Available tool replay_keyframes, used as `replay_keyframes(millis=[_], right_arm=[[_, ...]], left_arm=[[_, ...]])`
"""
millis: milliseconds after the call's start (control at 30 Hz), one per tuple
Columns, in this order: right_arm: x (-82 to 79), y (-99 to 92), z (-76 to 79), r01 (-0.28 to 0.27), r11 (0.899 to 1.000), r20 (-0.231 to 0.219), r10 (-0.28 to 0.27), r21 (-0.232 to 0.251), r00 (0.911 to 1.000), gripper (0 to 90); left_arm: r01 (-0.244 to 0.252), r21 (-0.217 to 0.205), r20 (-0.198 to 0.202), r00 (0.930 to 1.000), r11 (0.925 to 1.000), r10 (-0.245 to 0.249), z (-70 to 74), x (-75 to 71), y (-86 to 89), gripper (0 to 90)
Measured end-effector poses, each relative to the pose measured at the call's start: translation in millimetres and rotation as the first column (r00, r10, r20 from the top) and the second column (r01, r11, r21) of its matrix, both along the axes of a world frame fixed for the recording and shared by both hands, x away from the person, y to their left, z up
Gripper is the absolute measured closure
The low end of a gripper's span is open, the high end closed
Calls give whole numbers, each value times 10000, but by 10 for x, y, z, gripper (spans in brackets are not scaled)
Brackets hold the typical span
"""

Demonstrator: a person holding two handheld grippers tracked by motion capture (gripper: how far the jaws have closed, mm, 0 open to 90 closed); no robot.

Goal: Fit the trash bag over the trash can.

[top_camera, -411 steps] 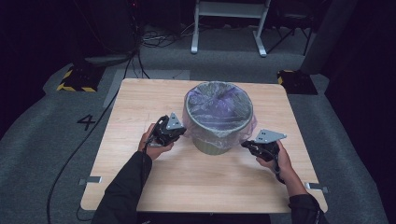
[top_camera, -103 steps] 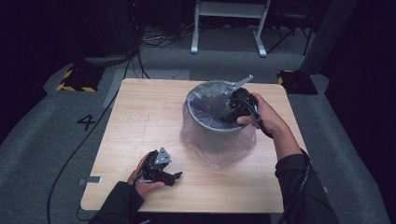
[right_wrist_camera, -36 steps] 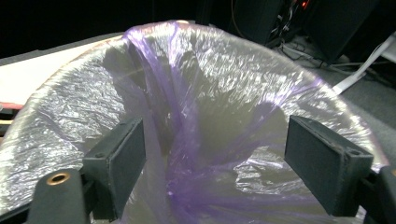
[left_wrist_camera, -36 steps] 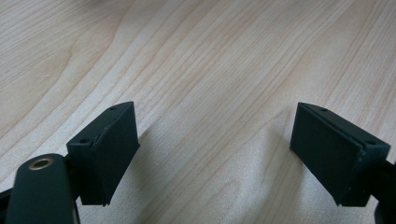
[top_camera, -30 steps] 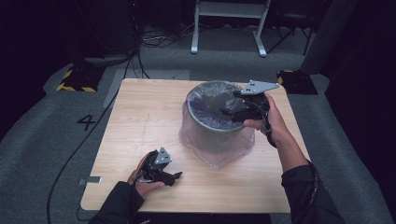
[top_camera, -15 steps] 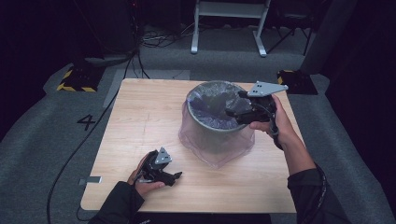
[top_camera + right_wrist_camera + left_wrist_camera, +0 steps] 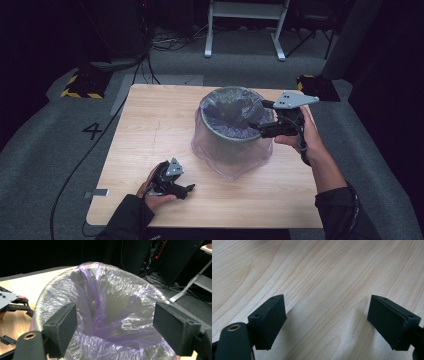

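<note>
A round bin (image 7: 232, 131) stands near the middle of a light wooden desk (image 7: 150, 130), lined with a thin purple plastic bag (image 7: 110, 312). The bag's top is folded out over the rim and hangs loosely down the outside wall, most likely so the liner will not slip inside.

The person's right hand-held gripper (image 7: 261, 116) hovers at the bin's right rim, reaching in over the opening. In the right gripper view its two black jaws stand wide apart with nothing between them, framing the crumpled liner below; it seems placed there to tuck or smooth the bag into the bin.

The left hand-held gripper (image 7: 186, 189) rests low on the desk near the front edge, well apart from the bin. Its jaws are also wide and empty, with bare wood grain between them, apparently parked while the right hand works.
</note>
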State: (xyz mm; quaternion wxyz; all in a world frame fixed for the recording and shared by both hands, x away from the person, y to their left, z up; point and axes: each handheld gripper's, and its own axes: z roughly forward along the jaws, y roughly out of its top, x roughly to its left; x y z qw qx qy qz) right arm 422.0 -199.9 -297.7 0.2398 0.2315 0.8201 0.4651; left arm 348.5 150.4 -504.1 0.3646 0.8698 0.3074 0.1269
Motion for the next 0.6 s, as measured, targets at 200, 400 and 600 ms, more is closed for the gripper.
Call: replay_keyframes(millis=[200,400,600], right_arm=[[-74,-44,-2,-107,9999,9,107,-50,9999,193],[-171,-82,18,-226,9997,37,226,-21,9997,183],[-239,-113,20,-355,9994,-45,355,-10,9994,179]], left_arm=[[-1,-1,1,10000,10000,1,0,0,0,147],[1,3,3,10000,10000,-1,0,0,0,147],[1,1,4,10000,10000,-1,0,0,0,147]])
